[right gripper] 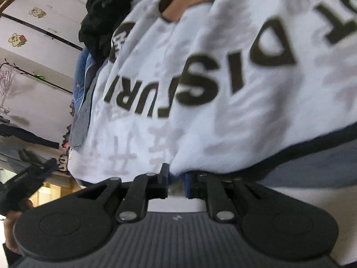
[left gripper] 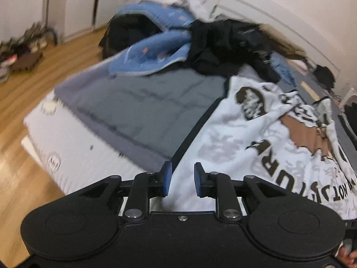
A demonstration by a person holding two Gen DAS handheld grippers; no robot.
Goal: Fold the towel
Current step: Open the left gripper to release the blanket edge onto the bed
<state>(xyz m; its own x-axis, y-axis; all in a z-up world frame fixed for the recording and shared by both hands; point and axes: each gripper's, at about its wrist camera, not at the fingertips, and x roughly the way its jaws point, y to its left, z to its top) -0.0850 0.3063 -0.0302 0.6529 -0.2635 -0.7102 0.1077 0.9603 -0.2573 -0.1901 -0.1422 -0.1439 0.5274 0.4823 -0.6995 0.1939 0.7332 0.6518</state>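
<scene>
A white towel (left gripper: pixel 234 138) with big brown letters and a dark hem lies rumpled on the right side of the bed. My left gripper (left gripper: pixel 183 178) is open at the towel's near edge, and white cloth shows in the gap between its blue pads. In the right wrist view the towel (right gripper: pixel 200 111) fills most of the frame. My right gripper (right gripper: pixel 176 182) is open at the towel's lower hem, which drapes over the fingertips and hides the right one. A dark device in a hand (right gripper: pixel 26 176) at the far left looks like the left gripper.
A grey quilt (left gripper: pixel 145 107) covers the white mattress (left gripper: pixel 78 147). A blue blanket (left gripper: pixel 151 53) and black clothes (left gripper: pixel 223 42) are heaped at the far end. Wooden floor (left gripper: pixel 33 93) and shoes (left gripper: pixel 13 60) lie to the left. A wardrobe with stickers (right gripper: pixel 33 22) stands behind.
</scene>
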